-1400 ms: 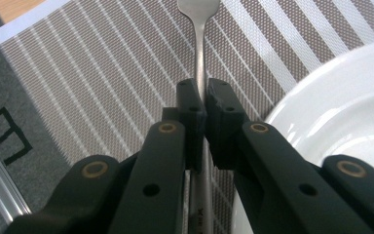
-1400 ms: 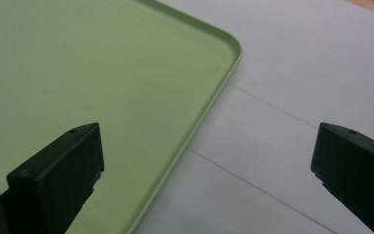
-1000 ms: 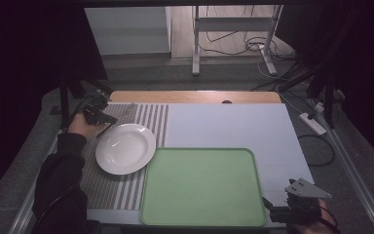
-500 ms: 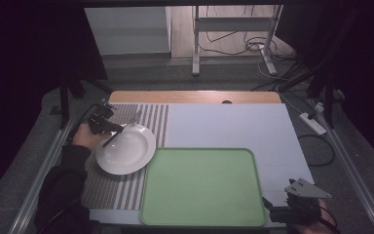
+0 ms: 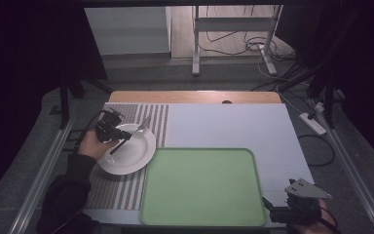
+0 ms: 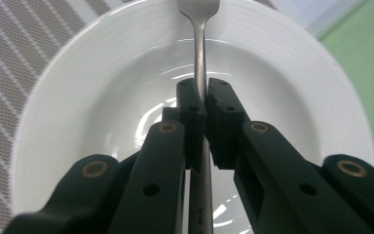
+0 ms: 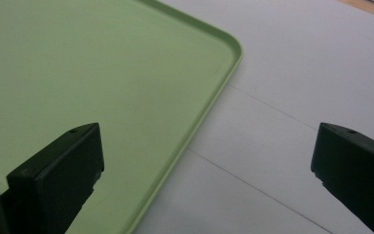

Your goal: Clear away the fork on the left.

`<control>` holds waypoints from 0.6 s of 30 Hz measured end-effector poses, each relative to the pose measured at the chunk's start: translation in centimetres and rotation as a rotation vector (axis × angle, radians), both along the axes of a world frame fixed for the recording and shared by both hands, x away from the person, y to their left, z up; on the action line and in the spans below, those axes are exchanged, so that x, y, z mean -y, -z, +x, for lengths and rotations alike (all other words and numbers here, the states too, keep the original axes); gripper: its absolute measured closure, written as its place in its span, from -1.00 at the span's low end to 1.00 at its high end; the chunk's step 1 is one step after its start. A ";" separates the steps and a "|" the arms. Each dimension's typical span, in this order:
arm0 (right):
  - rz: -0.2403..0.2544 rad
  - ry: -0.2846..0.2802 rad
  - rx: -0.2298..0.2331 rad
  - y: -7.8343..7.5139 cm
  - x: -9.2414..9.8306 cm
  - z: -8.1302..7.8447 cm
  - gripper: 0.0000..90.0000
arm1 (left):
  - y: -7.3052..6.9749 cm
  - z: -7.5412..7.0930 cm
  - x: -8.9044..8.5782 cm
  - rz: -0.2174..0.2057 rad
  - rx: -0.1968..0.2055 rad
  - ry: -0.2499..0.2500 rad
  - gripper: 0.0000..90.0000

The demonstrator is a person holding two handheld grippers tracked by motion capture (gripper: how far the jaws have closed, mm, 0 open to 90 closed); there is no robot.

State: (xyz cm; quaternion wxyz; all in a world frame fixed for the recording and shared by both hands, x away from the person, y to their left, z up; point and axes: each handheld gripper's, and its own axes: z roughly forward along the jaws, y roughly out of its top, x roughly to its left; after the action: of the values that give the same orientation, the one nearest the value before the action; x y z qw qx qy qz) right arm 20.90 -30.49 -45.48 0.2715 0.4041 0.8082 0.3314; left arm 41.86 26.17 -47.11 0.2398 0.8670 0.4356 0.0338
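Observation:
A white plate [image 5: 131,153] rests on a striped mat [image 5: 121,190] at the table's left. My left gripper [image 5: 125,133] hovers over the plate's far left part, shut on a metal fork [image 5: 142,124] whose tines point away to the right. In the left gripper view the fork [image 6: 200,44] runs between the closed jaws of the left gripper [image 6: 205,105], above the plate [image 6: 92,97]. My right gripper [image 5: 271,207] sits at the near right corner of a green tray [image 5: 202,187]. In its own view the right gripper [image 7: 207,146] is open, astride the tray's [image 7: 102,73] corner edge.
A white cover [image 5: 233,126] spans the table's middle and right, with a wooden edge [image 5: 195,96] at the back. Metal rails run along both table sides. A power strip [image 5: 312,123] lies off the right side.
My left gripper has carried the fork rightward from beside the plate's far left rim to over the plate. The plate, tray and right gripper have stayed put.

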 end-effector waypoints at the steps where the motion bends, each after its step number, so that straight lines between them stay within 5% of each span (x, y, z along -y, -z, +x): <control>1: 0.001 0.000 0.002 0.0 0.0 0.0 -1.00 | 0.0 -0.3 0.2 0.001 0.002 0.006 0.88; 18: 0.005 -0.014 0.007 -0.1 0.1 -0.2 -1.00 | 0.3 -4.5 5.2 -0.009 0.000 0.092 0.88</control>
State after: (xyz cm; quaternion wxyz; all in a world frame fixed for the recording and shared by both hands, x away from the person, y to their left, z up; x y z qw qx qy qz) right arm 20.74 -30.55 -45.41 0.2710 0.3978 0.8091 0.3370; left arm 37.38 20.94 -47.39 0.2450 0.8849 0.3956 0.0208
